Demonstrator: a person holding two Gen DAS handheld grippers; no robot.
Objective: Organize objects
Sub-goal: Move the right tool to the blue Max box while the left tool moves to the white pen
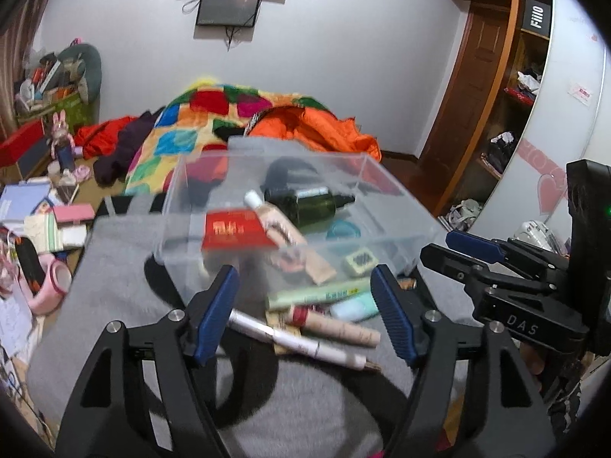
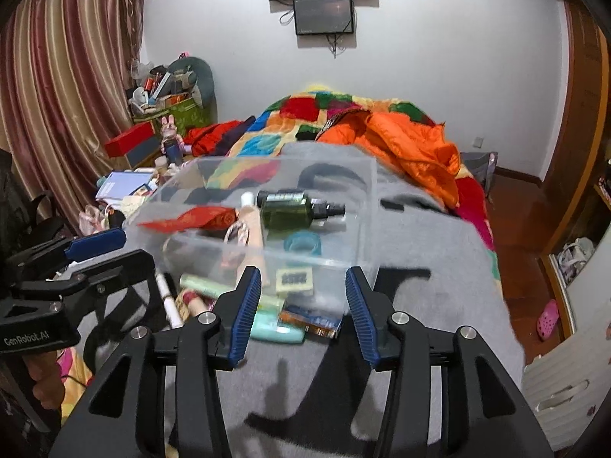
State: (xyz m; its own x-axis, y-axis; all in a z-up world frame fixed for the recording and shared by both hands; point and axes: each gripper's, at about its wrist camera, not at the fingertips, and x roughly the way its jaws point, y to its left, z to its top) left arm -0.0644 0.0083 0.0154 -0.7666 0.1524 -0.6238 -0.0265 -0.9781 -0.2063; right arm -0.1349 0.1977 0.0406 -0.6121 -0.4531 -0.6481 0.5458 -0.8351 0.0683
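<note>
A clear plastic box (image 1: pixel 385 187) (image 2: pixel 366 198) stands on a grey blanket (image 1: pixel 114 286) (image 2: pixel 439 267). Inside lie a dark green bottle (image 1: pixel 305 202) (image 2: pixel 290 210), a red packet (image 1: pixel 233 231) (image 2: pixel 187 219), a beige tube (image 1: pixel 282 229), a teal ring (image 1: pixel 343 229) (image 2: pixel 303 244) and a small square tin (image 1: pixel 361 261) (image 2: pixel 296 278). Loose tubes and pens (image 1: pixel 305 328) (image 2: pixel 275 324) lie in front of the box. My left gripper (image 1: pixel 305 305) is open and empty over them. My right gripper (image 2: pixel 301 305) is open and empty near the box's front.
A patchwork quilt (image 1: pixel 183 141) (image 2: pixel 305 114) and an orange jacket (image 1: pixel 324 129) (image 2: pixel 412 145) lie behind the box. A cluttered side table (image 1: pixel 38 210) (image 2: pixel 126 187) is to the left. A wooden wardrobe (image 1: pixel 496 114) stands to the right.
</note>
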